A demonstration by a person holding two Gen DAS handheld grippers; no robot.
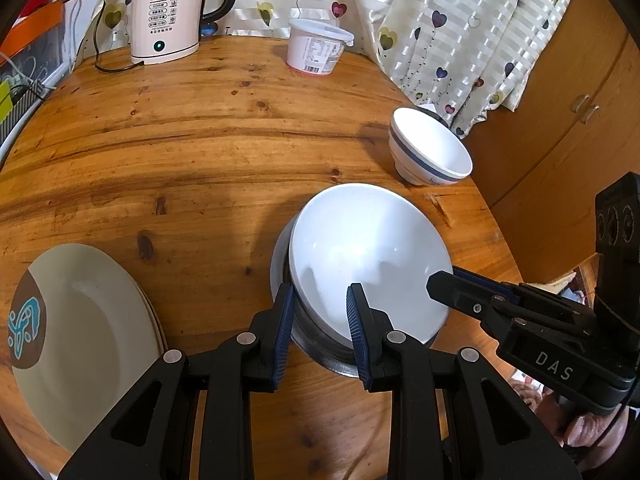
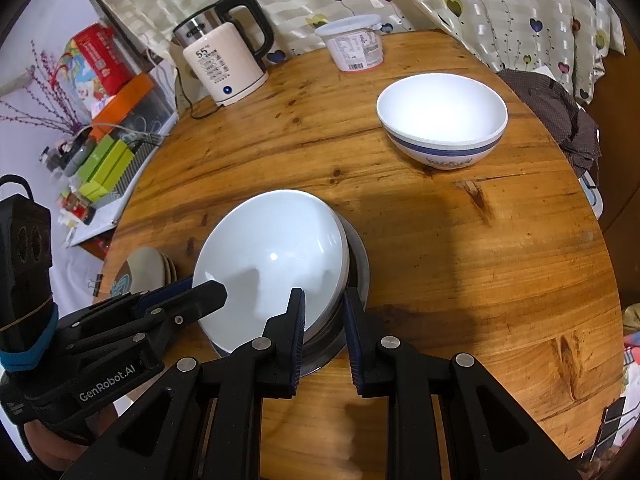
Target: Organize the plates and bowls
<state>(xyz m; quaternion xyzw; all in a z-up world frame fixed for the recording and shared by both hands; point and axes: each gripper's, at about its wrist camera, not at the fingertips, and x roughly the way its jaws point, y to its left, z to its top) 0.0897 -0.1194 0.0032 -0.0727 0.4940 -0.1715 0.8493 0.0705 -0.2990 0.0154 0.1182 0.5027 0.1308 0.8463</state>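
Tongs left (image 1: 320, 312) and right (image 2: 324, 320), both gaping around tilted white bowl (image 1: 368, 256); uneven closing could tip it off the steel bowl (image 1: 320, 344).

A plain white bowl (image 1: 370, 256) sits tilted in a steel bowl (image 1: 320, 340), itself nested in another white dish. A white bowl with a blue band (image 2: 442, 126) stands upright, well apart. Beige plates (image 1: 80, 332) with a brown-and-teal mark are stacked at the left.

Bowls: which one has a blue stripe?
The bowl standing alone at the table's far right; the tilted bowl between the tongs is plain white.
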